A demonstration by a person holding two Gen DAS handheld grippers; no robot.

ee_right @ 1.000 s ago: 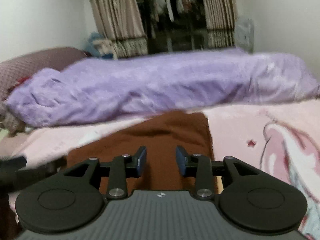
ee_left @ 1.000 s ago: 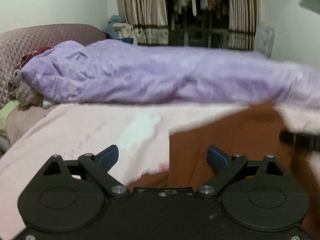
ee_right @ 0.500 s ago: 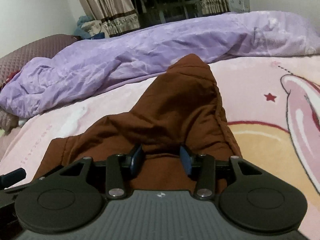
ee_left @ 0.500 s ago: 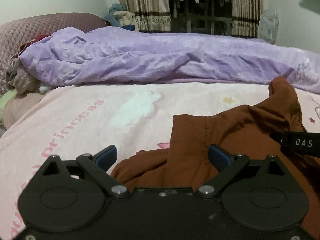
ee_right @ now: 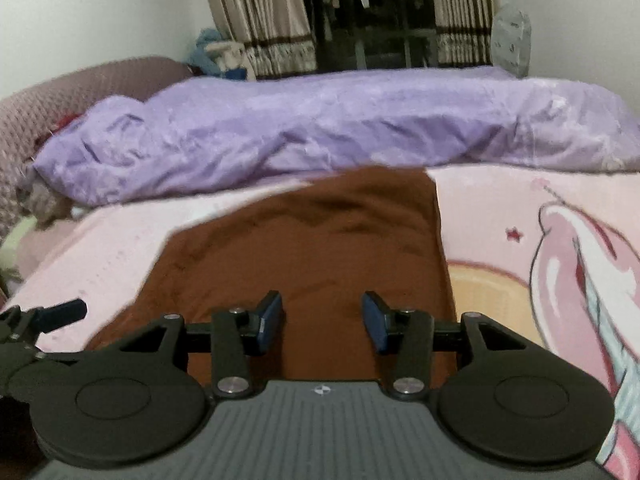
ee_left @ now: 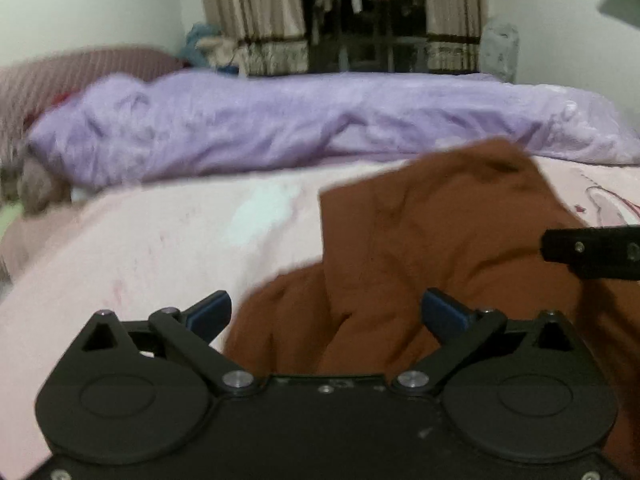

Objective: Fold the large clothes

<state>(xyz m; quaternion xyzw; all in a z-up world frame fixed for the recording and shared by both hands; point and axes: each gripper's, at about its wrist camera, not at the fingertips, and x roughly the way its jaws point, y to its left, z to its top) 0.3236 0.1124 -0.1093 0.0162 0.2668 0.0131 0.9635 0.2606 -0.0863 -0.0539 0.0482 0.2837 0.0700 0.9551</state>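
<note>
A large rust-brown garment (ee_left: 440,240) lies on the pink printed bedspread (ee_left: 160,240). In the left wrist view it is bunched, with a raised fold toward the far right. My left gripper (ee_left: 326,312) is open, its blue fingertips spread wide over the garment's near left part. In the right wrist view the garment (ee_right: 320,240) lies flatter, stretching away from me. My right gripper (ee_right: 322,322) is open just above the cloth, holding nothing. The right gripper's finger also shows at the right edge of the left wrist view (ee_left: 592,250).
A rumpled purple duvet (ee_right: 320,128) runs across the far side of the bed. A mauve quilted headboard (ee_right: 80,88) is at the left. Curtains and a dark window (ee_right: 360,20) stand behind. A cartoon print (ee_right: 580,260) covers the bedspread at the right.
The right gripper has opened wider and the garment's raised peak in front of it has dropped flatter. Both views have shifted and are blurred with motion.
</note>
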